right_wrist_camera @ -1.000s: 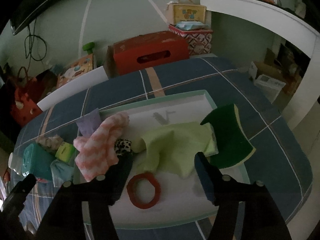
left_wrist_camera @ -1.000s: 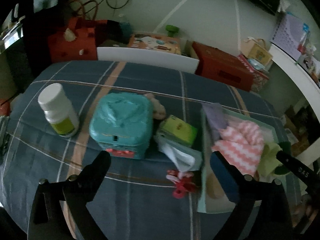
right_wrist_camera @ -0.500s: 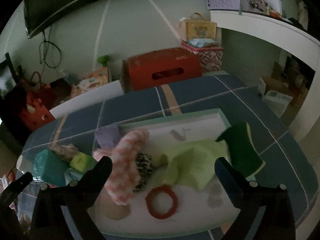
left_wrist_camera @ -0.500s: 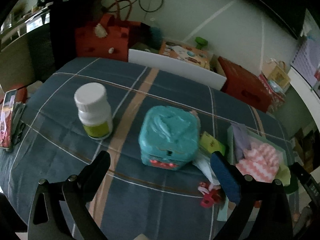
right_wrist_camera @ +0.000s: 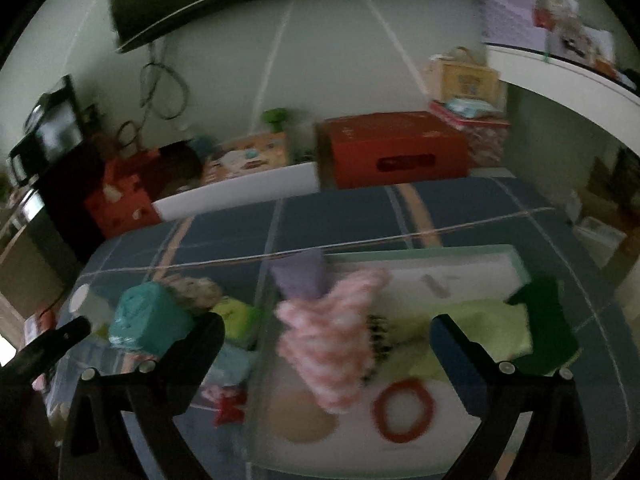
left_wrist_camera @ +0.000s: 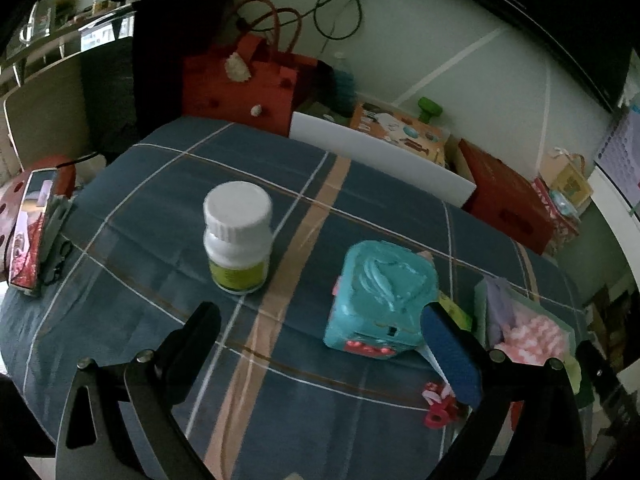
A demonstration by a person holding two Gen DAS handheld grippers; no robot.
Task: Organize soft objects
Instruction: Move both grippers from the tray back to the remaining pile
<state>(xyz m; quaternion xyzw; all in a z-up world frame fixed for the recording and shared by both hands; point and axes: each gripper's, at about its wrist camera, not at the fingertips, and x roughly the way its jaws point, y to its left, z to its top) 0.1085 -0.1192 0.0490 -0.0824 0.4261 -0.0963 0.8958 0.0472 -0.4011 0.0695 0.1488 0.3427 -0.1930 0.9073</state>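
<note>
Jaws wide, empty; fuzzy pink cloth (right_wrist_camera: pixel 336 344) crumpled.

A bottle (left_wrist_camera: pixel 237 240) is standing on the table (left_wrist_camera: pixel 160 184), left of a lidded box (left_wrist_camera: pixel 382 300). Right of the box, a tray (right_wrist_camera: pixel 460 254) is holding a knitted cloth (right_wrist_camera: pixel 336 336), a flat cloth (right_wrist_camera: pixel 480 324), a sponge (right_wrist_camera: pixel 544 320) and, nearest the camera, a ring (right_wrist_camera: pixel 404 408). Boxes are sitting behind the table.
</note>
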